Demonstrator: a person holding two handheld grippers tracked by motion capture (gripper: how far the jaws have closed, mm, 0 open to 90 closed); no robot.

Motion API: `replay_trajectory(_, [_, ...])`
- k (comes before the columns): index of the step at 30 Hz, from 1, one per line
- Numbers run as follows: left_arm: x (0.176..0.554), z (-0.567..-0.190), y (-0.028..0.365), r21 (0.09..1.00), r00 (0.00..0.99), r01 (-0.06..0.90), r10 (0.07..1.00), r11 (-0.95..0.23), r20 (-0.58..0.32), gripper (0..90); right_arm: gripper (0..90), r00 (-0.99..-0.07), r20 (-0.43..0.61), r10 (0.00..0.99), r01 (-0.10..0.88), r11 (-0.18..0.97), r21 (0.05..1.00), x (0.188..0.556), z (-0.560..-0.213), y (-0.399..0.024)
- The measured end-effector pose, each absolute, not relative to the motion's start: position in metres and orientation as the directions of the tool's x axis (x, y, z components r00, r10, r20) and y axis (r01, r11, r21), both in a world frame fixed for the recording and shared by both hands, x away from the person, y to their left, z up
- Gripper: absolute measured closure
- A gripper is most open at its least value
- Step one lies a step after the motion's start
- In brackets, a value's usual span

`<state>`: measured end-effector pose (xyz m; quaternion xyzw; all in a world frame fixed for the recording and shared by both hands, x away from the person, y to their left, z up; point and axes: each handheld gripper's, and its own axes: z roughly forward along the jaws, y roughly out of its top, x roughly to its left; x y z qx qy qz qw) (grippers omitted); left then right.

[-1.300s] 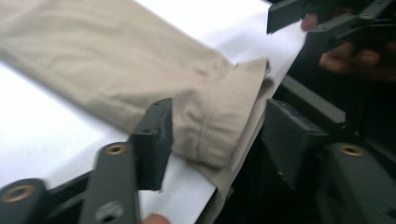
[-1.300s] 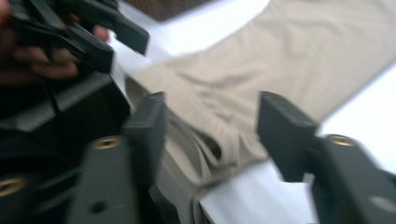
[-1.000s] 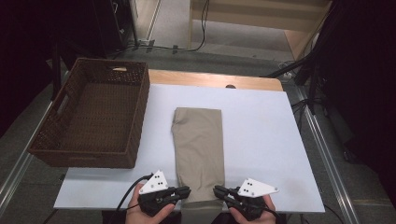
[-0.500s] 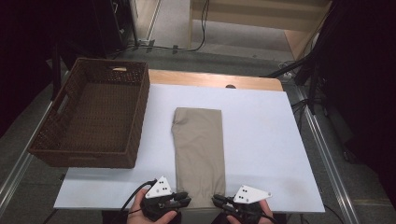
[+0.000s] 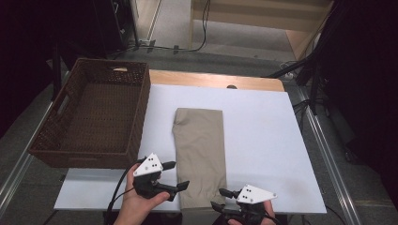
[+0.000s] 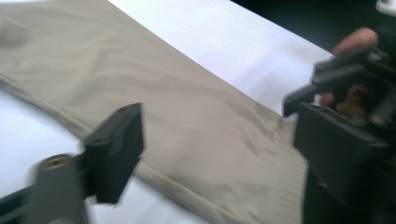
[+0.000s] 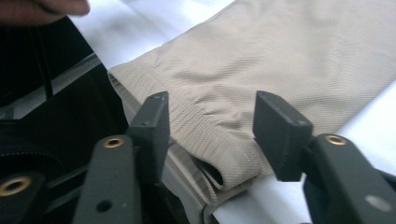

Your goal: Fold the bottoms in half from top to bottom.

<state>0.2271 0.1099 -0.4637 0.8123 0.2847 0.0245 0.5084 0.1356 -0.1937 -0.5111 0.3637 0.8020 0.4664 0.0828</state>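
— Where's the cloth?

— From above I see the folded khaki trousers (image 5: 200, 154) on the white sheet (image 5: 263, 136), just right of the wicker basket (image 5: 94, 117). My left gripper (image 5: 180, 176) has just been opening at their left edge, nothing between its jaws.

— And the right?

— My right gripper (image 7: 210, 126) has just been opening too; its own view shows the trousers' hem corner between the jaws, pads apart from it.

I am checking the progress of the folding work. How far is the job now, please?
Done: the beige garment lies folded into a long narrow strip on the white table cover. In hand: the left gripper and right gripper have just been opening at its near end, jaws apart, nothing pinched. Left, probably: folding it shorter and putting it into the wicker basket, which has nothing inside.
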Motion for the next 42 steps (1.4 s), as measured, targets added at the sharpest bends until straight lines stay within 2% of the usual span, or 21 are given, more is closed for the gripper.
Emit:
replay_trajectory(4, [0.246,-0.459,0.105,0.838,0.842,0.432,0.481,-0.334,-0.243,10.3,38.1,-0.724,0.204,0.658,0.502,0.301,0.811,0.135,-0.509,-0.193])
replay_trajectory(12, [0.287,-0.447,0.099,0.836,0.822,0.45,0.511,-0.314,-0.25,10.0,31.4,-0.739,0.208,0.641,0.494,0.305,0.814,0.135,-0.504,-0.191])
replay_trajectory(15, [0.303,-0.445,0.097,0.832,0.823,0.453,0.508,-0.319,-0.254,0.4,29.4,-0.742,0.205,0.638,0.491,0.31,0.814,0.135,-0.504,-0.191])
replay_trajectory(16, [0.308,-0.445,0.096,0.832,0.819,0.459,0.511,-0.311,-0.26,0.0,28.6,-0.742,0.204,0.638,0.49,0.309,0.815,0.135,-0.503,-0.191])
replay_trajectory(21, [0.329,-0.443,0.091,0.827,0.809,0.478,0.516,-0.297,-0.283,0.0,24.5,-0.748,0.203,0.632,0.485,0.312,0.817,0.137,-0.5,-0.193])
replay_trajectory(31, [0.374,-0.457,0.075,0.791,0.787,0.504,0.563,-0.347,-0.254,0.0,16.7,-0.74,0.206,0.64,0.476,0.282,0.833,0.149,-0.484,-0.205])
replay_trajectory(42, [0.411,-0.473,0.067,0.742,0.734,0.578,0.615,-0.34,-0.29,0.0,9.2,-0.733,0.184,0.655,0.456,0.271,0.848,0.18,-0.463,-0.221])
